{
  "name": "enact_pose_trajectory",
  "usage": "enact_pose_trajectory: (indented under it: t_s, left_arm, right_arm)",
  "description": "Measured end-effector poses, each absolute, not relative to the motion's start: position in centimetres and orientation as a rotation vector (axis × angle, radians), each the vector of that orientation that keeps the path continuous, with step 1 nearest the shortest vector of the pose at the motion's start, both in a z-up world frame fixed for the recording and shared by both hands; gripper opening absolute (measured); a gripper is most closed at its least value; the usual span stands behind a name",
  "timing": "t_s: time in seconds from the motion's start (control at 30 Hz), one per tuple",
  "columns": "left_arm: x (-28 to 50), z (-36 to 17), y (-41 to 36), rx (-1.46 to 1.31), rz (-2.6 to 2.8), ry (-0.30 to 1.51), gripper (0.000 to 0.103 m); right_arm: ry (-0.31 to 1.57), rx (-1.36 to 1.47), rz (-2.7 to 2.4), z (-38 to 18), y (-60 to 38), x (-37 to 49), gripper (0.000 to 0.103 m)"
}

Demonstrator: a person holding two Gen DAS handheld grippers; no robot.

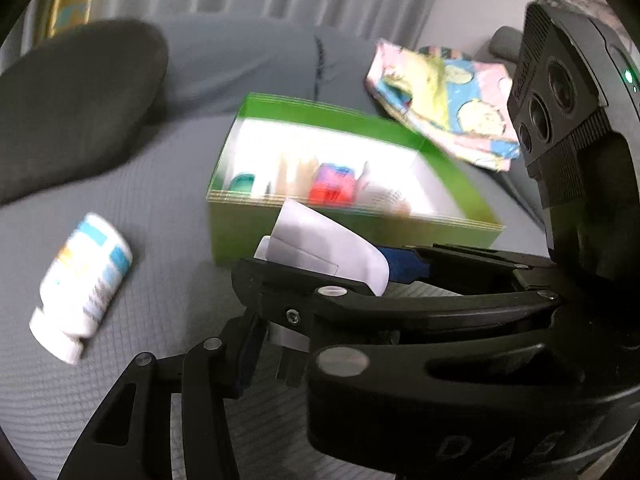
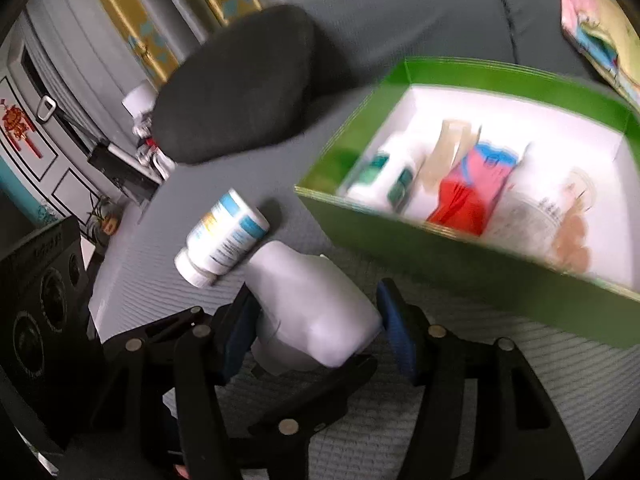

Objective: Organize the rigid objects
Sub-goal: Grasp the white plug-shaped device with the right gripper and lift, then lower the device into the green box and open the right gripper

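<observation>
Both grippers hold one white plastic object just above the grey mat, in front of the green box. My right gripper is shut on it, with a blue pad pressed against each side. In the left wrist view that right gripper reaches in from the right. My left gripper clamps the object's lower end; one of its fingers is hidden behind the right gripper. A white pill bottle with a blue label lies on its side to the left.
The green box has a white inside and holds several items, among them a red packet. A dark cushion lies at the back left. A colourful cloth sits behind the box. Furniture stands beyond the mat's left edge.
</observation>
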State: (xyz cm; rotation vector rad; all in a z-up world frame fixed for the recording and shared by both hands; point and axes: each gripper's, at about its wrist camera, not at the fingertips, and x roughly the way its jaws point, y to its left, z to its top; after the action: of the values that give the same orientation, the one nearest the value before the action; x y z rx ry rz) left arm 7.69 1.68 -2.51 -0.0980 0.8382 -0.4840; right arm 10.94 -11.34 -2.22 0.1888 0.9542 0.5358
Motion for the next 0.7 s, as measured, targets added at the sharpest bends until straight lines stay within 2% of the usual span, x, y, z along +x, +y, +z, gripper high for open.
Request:
enact_pose_trajectory:
  t_s: [0.23,0.5,0.6,0.63,0.67,0.7]
  left_arm:
    - [8.5,2.3,-0.9,-0.089,-0.514,0.738,0.049]
    - [11.7,3.4,-5.4,-0.077,-0.553,0.714,0.050]
    - [12.8,2.6,-6.9,-0.047,-0.508,0.709,0.050]
    - [13.0,2.4,-7.1,-0.042,-0.490,0.715,0.053]
    - [13.5,2.2,-7.3,-0.045,-0.479,0.723,0.055]
    - [13.7,2.0,-7.3,-0.053,-0.473,0.730,0.059]
  right_arm:
    - [0.775,0.188,0.498,3.3,-14.9,10.9,0.059]
    - [0.672,0.233,0.428,4.7,-19.6,12.6,0.060]
    - [0.663,0.254,0.387,3.8,-20.5,13.3,0.065]
    - [0.664,0.254,0.354,3.4,-20.6,13.6,0.076]
    - [0.661,0.256,0.332,3.1,-20.6,13.7,0.083]
    - [0.659,0.259,0.313,2.8,-20.7,13.9,0.083]
